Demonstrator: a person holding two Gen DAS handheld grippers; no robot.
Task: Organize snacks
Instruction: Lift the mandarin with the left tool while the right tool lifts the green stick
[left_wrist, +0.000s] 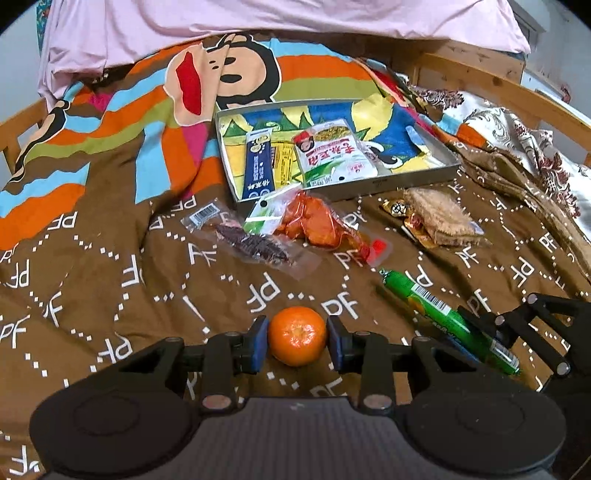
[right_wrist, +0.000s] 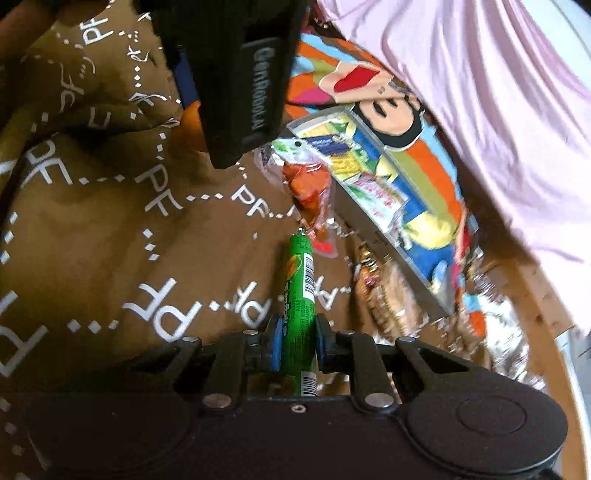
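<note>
An orange (left_wrist: 297, 335) is clamped between the blue pads of the left gripper (left_wrist: 297, 341), at 6 o'clock in the left wrist view, above a brown quilt (left_wrist: 110, 266). A green tube (right_wrist: 300, 314) is gripped near its lower end by the right gripper (right_wrist: 297, 345); in the left view that tube (left_wrist: 436, 306) is seen at 4 o'clock. A metal tray (left_wrist: 413, 181) is seen at 12 o'clock, and a blue sachet (left_wrist: 257, 166) and a white packet (left_wrist: 332, 155) are held in it. Just before the tray, toward 6 o'clock, an orange pouch (left_wrist: 317, 221) and a dark bar (left_wrist: 251, 242) are laid on the quilt. A wrapped sandwich (left_wrist: 439, 218) is seen at 2 o'clock.
</note>
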